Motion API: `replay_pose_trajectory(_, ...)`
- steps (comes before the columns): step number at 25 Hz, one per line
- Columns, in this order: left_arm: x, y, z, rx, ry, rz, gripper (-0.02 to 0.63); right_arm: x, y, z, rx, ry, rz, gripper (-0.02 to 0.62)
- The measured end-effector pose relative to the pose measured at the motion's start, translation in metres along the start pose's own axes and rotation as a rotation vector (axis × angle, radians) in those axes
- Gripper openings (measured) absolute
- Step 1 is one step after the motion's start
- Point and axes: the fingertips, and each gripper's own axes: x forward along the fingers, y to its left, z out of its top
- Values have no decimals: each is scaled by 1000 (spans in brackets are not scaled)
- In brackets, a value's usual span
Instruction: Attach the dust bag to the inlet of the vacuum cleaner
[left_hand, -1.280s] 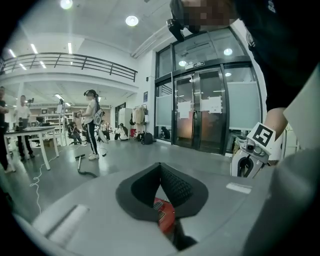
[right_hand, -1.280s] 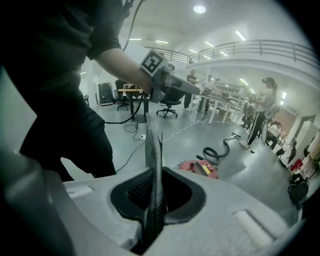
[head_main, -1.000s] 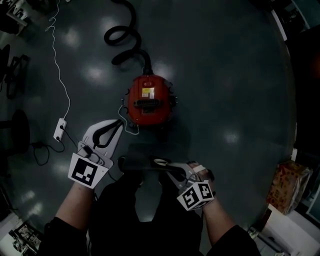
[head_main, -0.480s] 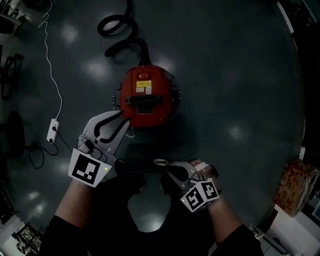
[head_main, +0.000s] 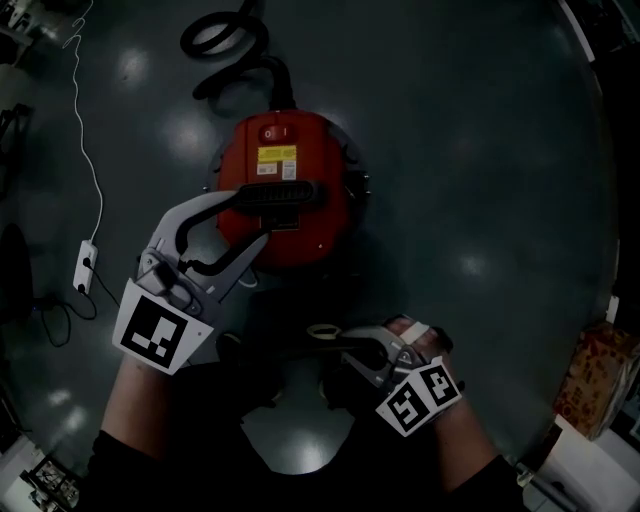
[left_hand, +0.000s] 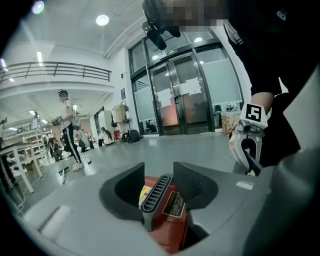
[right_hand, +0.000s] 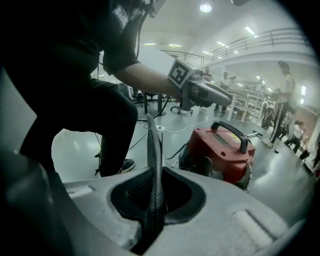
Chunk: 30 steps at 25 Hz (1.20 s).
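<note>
Dust bag (right_hand: 153, 150) pinched edge-on between right gripper (right_hand: 154, 191) fingers (right_hand: 137, 192).

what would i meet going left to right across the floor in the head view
power strip → vacuum → box

The vacuum cleaner (head_main: 320, 222) is red, with a black ribbed handle (head_main: 285, 195) and a yellow label (head_main: 277, 157); the dust bag (right_hand: 155, 165) is black.
</note>
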Motion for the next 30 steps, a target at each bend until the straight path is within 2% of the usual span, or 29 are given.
replay_pose_trajectory(4, 13, -1, -14, 35, -21, -31, 188, 6, 1, -3, -26, -27, 32, 25)
replay_pose_trajectory(9, 29, 2, -26, 132, -45, -54, 203, 9, 1, -9, -44, -42, 53, 25)
replay_pose_trajectory(13, 38, 7, -45, 184, -25, -97, 204, 11, 4, -22, -53, -42, 76, 25)
replay_pose_trajectory(18, 40, 5, -53, 197, -50, -164, 204, 14, 1, -29, -74, -48, 79, 25)
replay_pose_trajectory(21, 41, 6, -54, 176, -78, -166, 202, 14, -3, -30, -77, -70, 69, 25)
replay_pose_trajectory(26, 42, 7, -56, 213, -54, -162, 183, 9, -10, -30, -63, -114, 74, 25)
replay_pose_trajectory(30, 46, 7, -57, 248, -30, -148, 170, 15, -11, -35, -84, -73, 83, 25)
